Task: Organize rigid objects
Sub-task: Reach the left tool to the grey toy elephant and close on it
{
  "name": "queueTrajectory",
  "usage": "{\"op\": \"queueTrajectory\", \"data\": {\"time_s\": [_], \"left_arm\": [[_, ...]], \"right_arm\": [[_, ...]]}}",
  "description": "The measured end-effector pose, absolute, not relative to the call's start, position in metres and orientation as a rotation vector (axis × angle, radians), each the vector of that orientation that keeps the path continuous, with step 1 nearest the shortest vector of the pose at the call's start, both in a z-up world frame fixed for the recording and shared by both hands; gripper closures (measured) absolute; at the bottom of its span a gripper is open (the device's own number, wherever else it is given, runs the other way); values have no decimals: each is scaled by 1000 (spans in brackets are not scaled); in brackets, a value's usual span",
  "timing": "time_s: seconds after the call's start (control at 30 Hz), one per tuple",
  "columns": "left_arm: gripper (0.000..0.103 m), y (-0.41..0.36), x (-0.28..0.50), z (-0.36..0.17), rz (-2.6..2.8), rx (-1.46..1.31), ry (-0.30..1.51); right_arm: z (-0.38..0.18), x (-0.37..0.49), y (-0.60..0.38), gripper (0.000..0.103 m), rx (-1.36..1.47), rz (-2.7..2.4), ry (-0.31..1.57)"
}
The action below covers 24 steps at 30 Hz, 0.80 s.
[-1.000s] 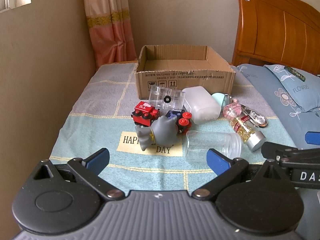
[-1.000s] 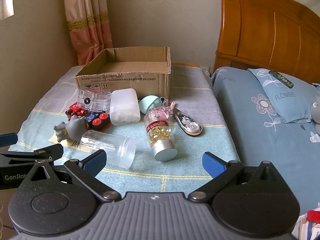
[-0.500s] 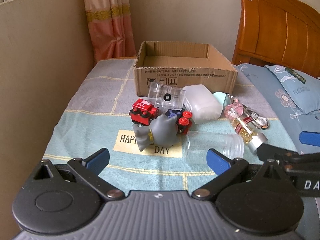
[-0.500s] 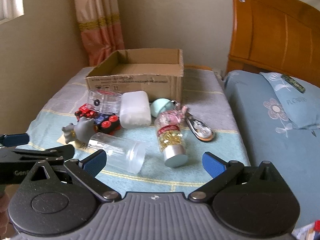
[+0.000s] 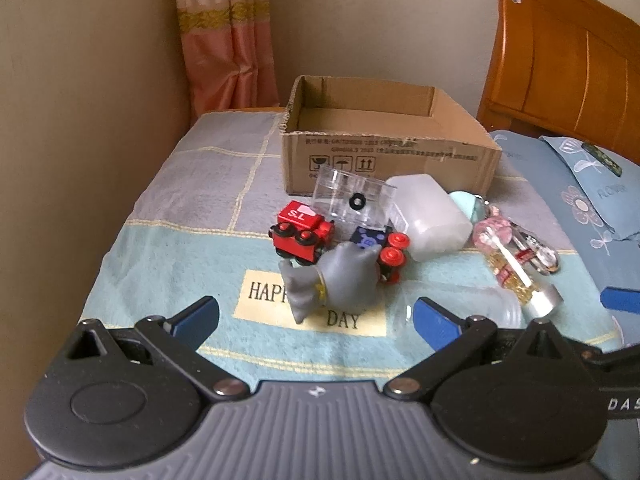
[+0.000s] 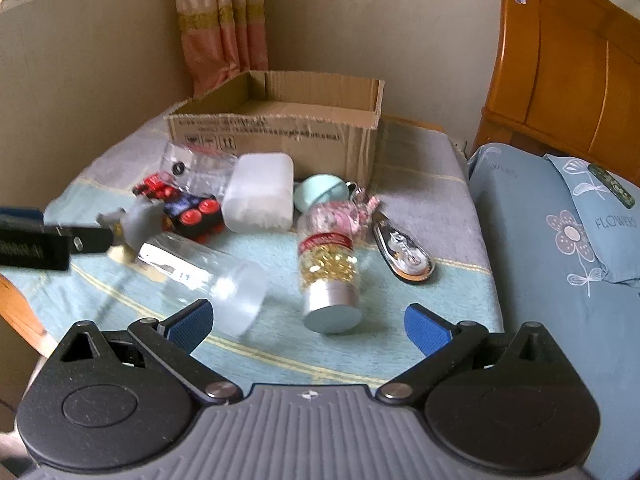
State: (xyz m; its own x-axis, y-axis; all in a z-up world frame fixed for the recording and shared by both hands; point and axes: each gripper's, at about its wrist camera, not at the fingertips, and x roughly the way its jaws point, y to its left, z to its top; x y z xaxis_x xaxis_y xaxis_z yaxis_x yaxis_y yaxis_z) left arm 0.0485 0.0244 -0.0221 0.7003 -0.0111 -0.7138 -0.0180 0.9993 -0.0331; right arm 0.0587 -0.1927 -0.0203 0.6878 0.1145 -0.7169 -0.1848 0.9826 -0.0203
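An open cardboard box (image 5: 384,152) stands at the back of the cloth-covered table (image 5: 160,240). In front of it lie a grey rubber toy (image 5: 340,276), a red toy train (image 5: 300,234), a clear plastic case (image 5: 352,200), a white container (image 5: 432,216), a clear jar (image 6: 204,272) on its side and a capsule bottle (image 6: 328,268). My left gripper (image 5: 316,320) is open and empty just short of the grey toy. My right gripper (image 6: 308,324) is open and empty just short of the capsule bottle.
A mint round object (image 6: 320,196) and a correction tape dispenser (image 6: 404,252) lie to the right of the pile. A bed with blue bedding (image 6: 560,260) and a wooden headboard (image 6: 568,60) is at the right. A wall and a curtain (image 5: 228,40) are at the left.
Both grippers have moved forward, closer to the pile. The right wrist view has also swung a little to the right. Both stay open.
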Motion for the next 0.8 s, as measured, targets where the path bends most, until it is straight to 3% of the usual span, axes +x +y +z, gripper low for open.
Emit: {"op": "queueTrajectory", "data": {"time_s": [0.43,0.8], "left_arm": [[1,24,88,-39,-23,-82,838],[1,31,107,-63,-5,-127,854]], "right_arm": [[-64,72,-216,0,-115,202,898],[-67,70,-218,0,-119,234,847]]}}
